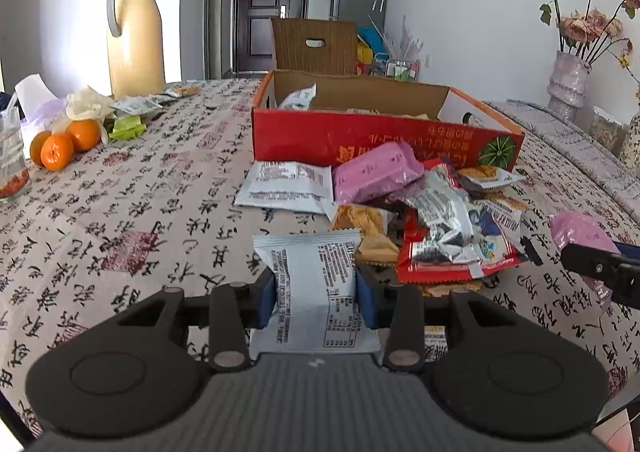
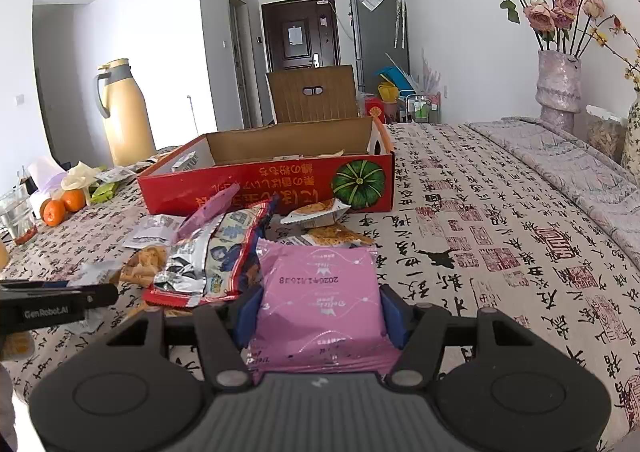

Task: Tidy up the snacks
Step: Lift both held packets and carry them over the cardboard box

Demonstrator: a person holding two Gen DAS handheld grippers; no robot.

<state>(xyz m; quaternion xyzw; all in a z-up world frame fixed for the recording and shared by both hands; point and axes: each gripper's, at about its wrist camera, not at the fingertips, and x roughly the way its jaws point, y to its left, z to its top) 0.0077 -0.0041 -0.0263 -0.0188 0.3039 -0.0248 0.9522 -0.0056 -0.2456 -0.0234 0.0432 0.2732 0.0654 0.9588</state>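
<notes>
Both light, crinkly and crushable: left gripper (image 1: 316, 292) jaws pinch the white packet (image 1: 312, 276) mid-body, right gripper (image 2: 318, 316) jaws the pink packet (image 2: 320, 292)

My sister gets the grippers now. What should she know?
Left gripper: shut on a white snack packet.
Right gripper: shut on a pink snack packet.
The red cardboard box sits open behind the pile and already has a few packets inside.
Left to do: drop both held packets into the box, then clear the snack pile on the tablecloth in front of it.
</notes>
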